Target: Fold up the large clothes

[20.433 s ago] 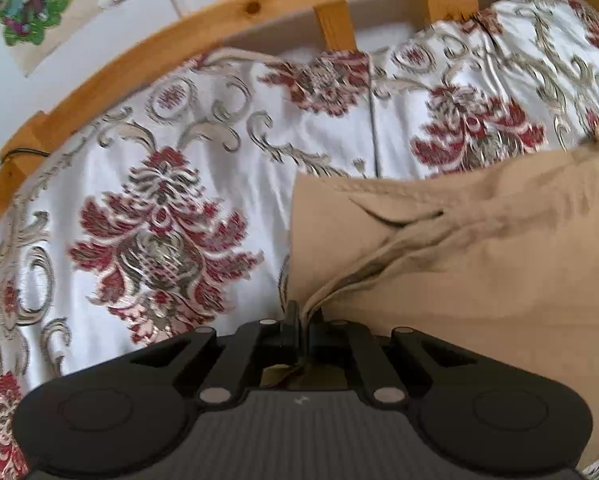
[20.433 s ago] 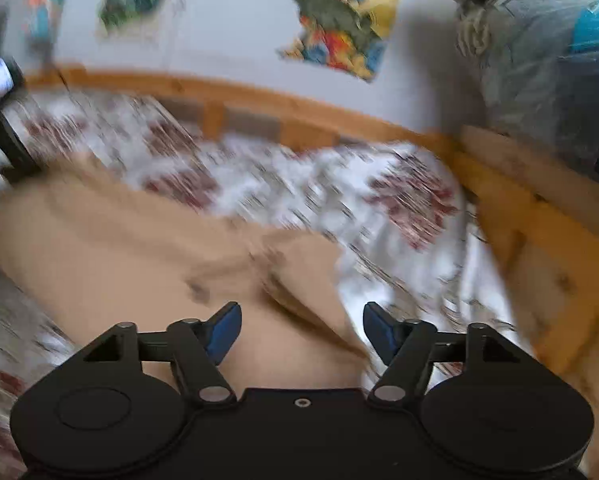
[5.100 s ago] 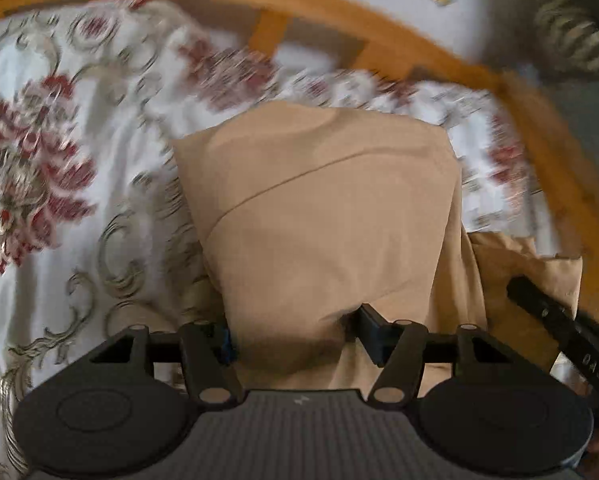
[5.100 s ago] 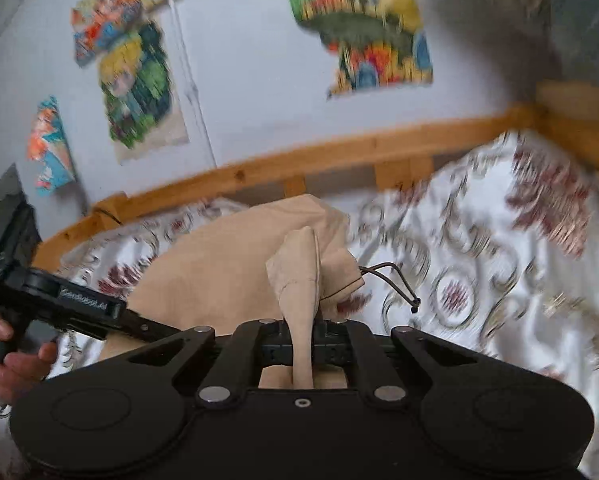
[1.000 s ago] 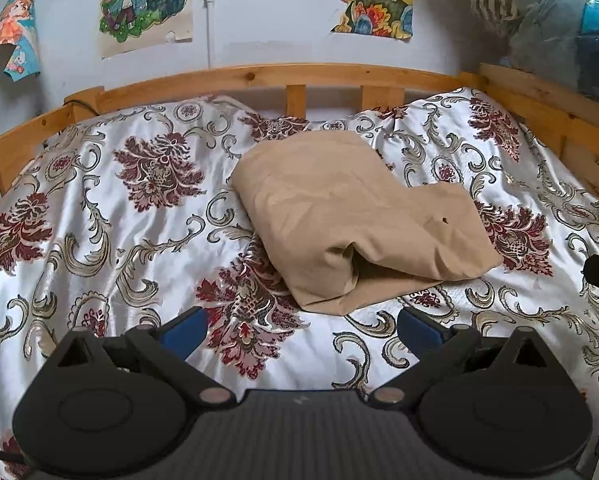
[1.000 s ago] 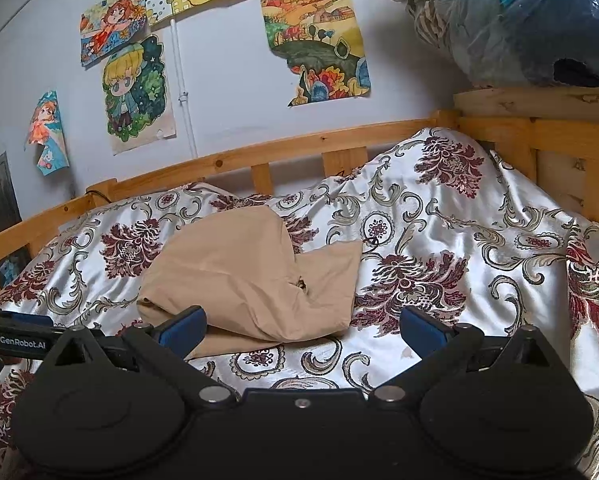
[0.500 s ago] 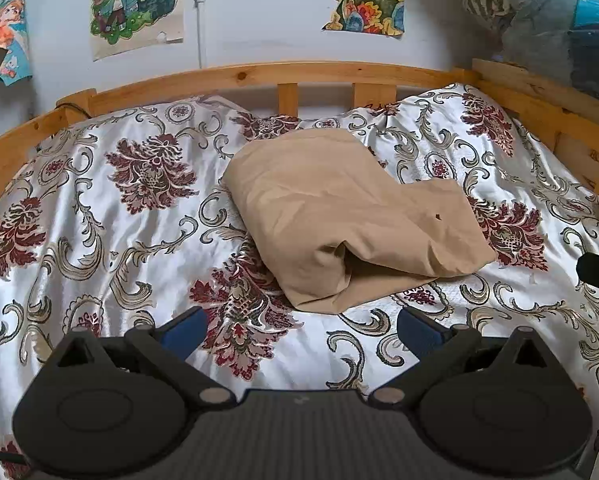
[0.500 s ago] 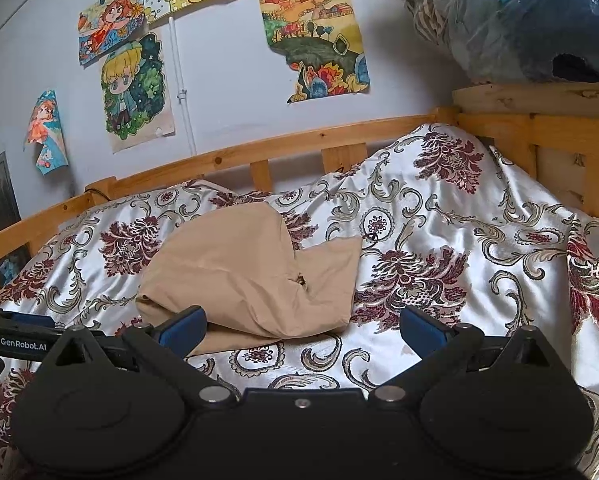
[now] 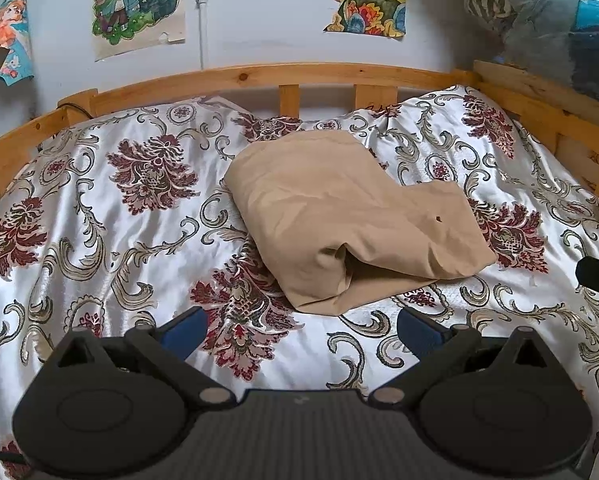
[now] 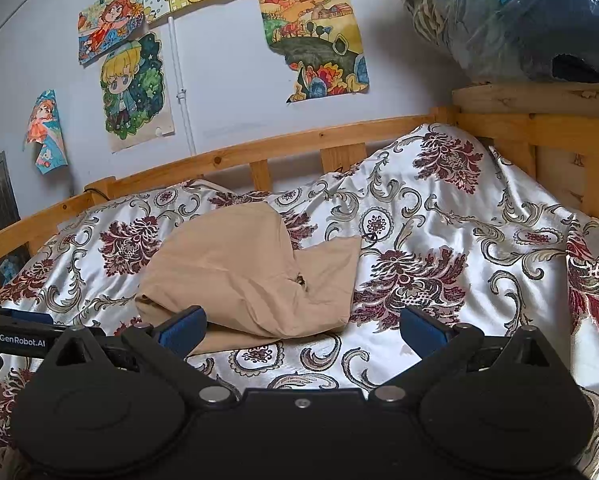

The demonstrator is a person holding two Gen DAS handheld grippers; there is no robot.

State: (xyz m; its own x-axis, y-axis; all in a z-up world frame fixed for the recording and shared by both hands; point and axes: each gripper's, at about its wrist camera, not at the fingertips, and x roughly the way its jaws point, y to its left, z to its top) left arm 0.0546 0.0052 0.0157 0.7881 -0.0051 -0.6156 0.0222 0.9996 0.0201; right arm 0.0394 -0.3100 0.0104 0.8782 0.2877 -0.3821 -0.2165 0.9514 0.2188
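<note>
Nearest the lens in the left wrist view, the black two-finger left gripper (image 9: 301, 326) w/ blue pads is hanging w/ jaws spread wide, nothing btwn them. The black right gripper (image 10: 302, 326) w/ blue pads is sitting the same way: jaws wide apart, gripping nothing. Both are hovering short of the cloth, not touching it.

Just beyond the fingertips, the tan folded fabric garment (image 9: 351, 216) is lying mid-bed on the shiny white bedspread w/ dark red floral and grey scroll pattern (image 9: 99, 240). It's looking like a compact bundle: a rounded folded edge facing the cameras, a lower layer peeking out under it, a flap sticking out to the right. A small dark spot on top, can't tell if button or hole.

Step, as I'm judging it: folding is looking basically done and both tools are clear of the cloth, so this is a check/finish moment. The shape isn't a neat rectangle, so the next move, if any, is prob. pinching the right flap and tucking it over, or pressing the puffy front edge flat. Needs a low approach so only the top layer gets caught.

Farther back, the pale pine slatted bed rail (image 9: 287, 80) is running along the wall, cartoon posters above; bagged bedding piled at upper right.

Writing: "GenRobot.AI" is reading clearly in white on the left tool's black bar (image 10: 21, 340), at the right wrist view's left edge. No other legible text.
</note>
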